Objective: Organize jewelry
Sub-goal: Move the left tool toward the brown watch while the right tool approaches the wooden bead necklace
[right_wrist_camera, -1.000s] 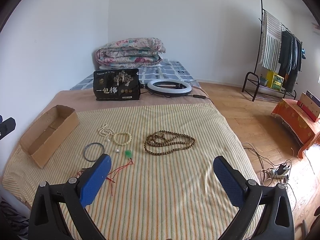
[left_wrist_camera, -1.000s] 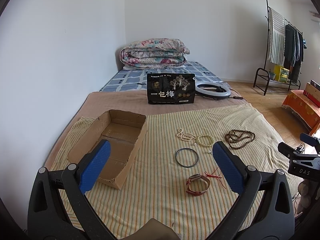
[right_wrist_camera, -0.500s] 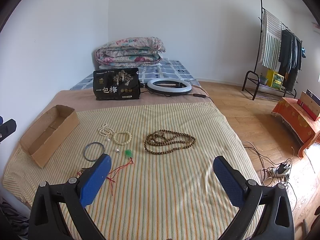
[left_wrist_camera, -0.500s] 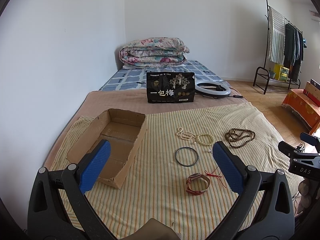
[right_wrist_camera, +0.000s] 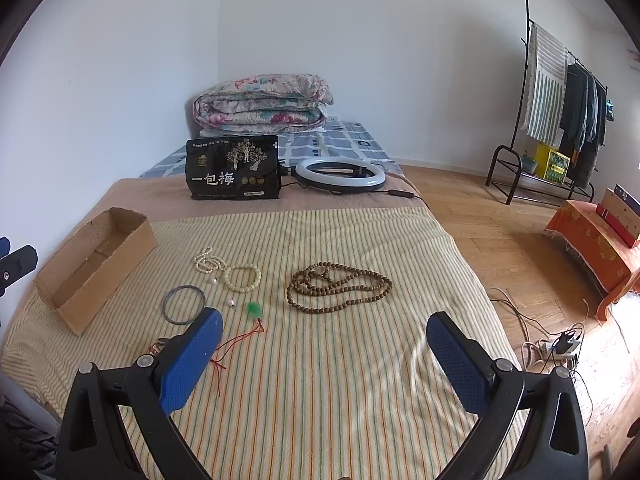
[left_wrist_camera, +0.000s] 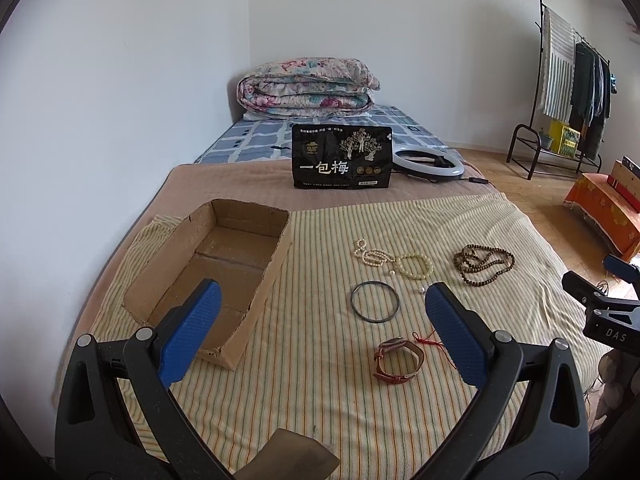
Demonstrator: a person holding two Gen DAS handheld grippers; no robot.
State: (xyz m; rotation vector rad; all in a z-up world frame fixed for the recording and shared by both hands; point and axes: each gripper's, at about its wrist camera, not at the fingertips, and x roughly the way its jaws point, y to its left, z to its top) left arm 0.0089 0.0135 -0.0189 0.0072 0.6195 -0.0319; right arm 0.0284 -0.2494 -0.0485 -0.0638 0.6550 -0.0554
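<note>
An open cardboard box [left_wrist_camera: 224,268] [right_wrist_camera: 96,264] lies on the striped cloth at the left. Jewelry is spread to its right: a pearl strand [left_wrist_camera: 370,254] [right_wrist_camera: 206,262], a pale bead bracelet [left_wrist_camera: 416,266] [right_wrist_camera: 243,278], a dark metal bangle [left_wrist_camera: 375,302] [right_wrist_camera: 184,304], a brown bead necklace [left_wrist_camera: 482,264] [right_wrist_camera: 340,288], a brown leather watch [left_wrist_camera: 398,360], and a green pendant [right_wrist_camera: 254,308] on a red cord [right_wrist_camera: 236,342]. My left gripper [left_wrist_camera: 320,332] hovers open near the front edge, holding nothing. My right gripper [right_wrist_camera: 324,356] is open too, with nothing between its fingers.
A black snack bag [left_wrist_camera: 342,156] stands behind the cloth, with a ring light [left_wrist_camera: 428,162] beside it and a folded quilt [left_wrist_camera: 304,88] at the wall. The bed's right edge drops to a wooden floor with cables [right_wrist_camera: 552,344] and a clothes rack [right_wrist_camera: 560,120].
The left wrist view has shifted slightly, so the jewelry sits a little lower and nearer. The right view is almost unchanged. Both grippers stay open.
</note>
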